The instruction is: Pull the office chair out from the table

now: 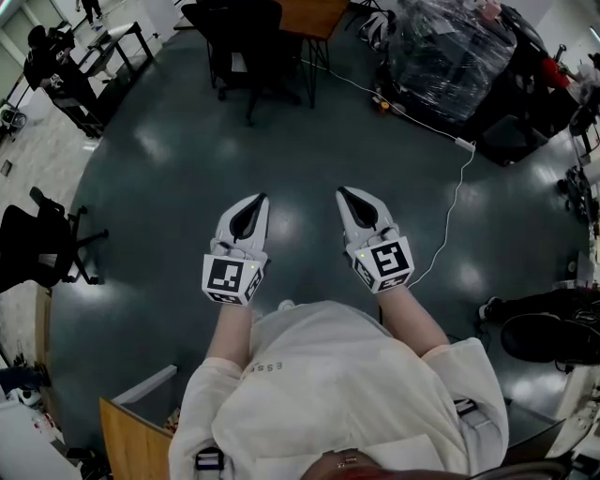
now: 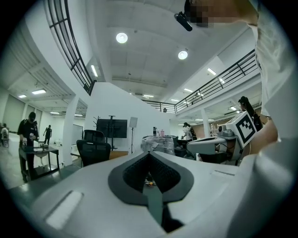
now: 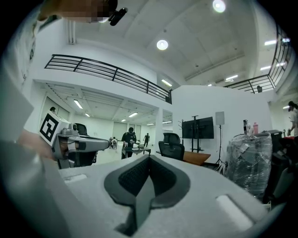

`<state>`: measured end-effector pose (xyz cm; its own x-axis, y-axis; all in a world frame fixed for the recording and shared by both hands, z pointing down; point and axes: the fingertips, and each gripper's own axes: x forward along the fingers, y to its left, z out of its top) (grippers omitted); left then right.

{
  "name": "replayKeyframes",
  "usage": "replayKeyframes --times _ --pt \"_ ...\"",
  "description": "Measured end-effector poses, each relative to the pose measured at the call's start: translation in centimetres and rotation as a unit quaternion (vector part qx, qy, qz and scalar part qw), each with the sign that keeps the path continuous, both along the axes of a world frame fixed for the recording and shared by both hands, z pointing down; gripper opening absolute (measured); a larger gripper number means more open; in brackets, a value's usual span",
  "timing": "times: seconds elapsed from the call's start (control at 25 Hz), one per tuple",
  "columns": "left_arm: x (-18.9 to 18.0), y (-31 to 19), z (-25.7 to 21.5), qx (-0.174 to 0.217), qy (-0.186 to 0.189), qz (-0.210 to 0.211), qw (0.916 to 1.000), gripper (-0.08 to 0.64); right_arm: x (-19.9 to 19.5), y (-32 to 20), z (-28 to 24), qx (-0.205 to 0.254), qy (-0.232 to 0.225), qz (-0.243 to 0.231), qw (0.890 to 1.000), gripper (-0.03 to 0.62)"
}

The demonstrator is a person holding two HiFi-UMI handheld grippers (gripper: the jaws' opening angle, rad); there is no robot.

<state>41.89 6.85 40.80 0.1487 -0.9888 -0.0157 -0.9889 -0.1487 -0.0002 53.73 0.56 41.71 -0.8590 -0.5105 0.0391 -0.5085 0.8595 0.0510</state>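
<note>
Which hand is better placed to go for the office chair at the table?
Right, slightly: the office chair sits almost straight ahead of the right gripper, but off to one side of the left gripper. Both are shut and far away.

Dark glossy floor (image 1: pixel 281 159), white walls (image 2: pixel 116 102), ceiling lights (image 2: pixel 121 37)

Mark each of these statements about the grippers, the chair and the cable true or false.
1. The left gripper and the right gripper are both shut and empty. True.
2. The right gripper is clamped on the office chair's backrest. False: the office chair stands well away from both grippers, untouched.
3. The office chair stands right at the wooden table. True.
4. A white cable lies on the left gripper's side. False: the white cable runs along the right gripper's side.
</note>
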Motion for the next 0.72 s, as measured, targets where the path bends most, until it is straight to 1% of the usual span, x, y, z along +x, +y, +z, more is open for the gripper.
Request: replayKeyframes --times 0.12,0.28,0.52,0.72 --pt "-1.9 0.4 0.2 -0.002 0.002 -0.007 1.0000 0.017 -1.6 0.0 0.3 -0.004 0.001 0.001 1.000 -0.008" --pt "-5.5 1.5 0.4 0.000 0.003 -0.019 0.9998 0.017 -4.5 0.3 0.7 -0.006 -0.003 0.012 1.000 -0.008" --pt "-11.3 2.9 0.4 0.000 0.010 -0.046 0.9989 0.017 -9.6 0.5 1.0 -0.009 -0.002 0.000 1.000 -0.008" --pt "-15.9 2.1 1.2 -0.001 0.019 -0.068 0.9975 0.017 -14.1 -1.2 1.7 -0.019 0.001 -0.016 1.000 -0.008"
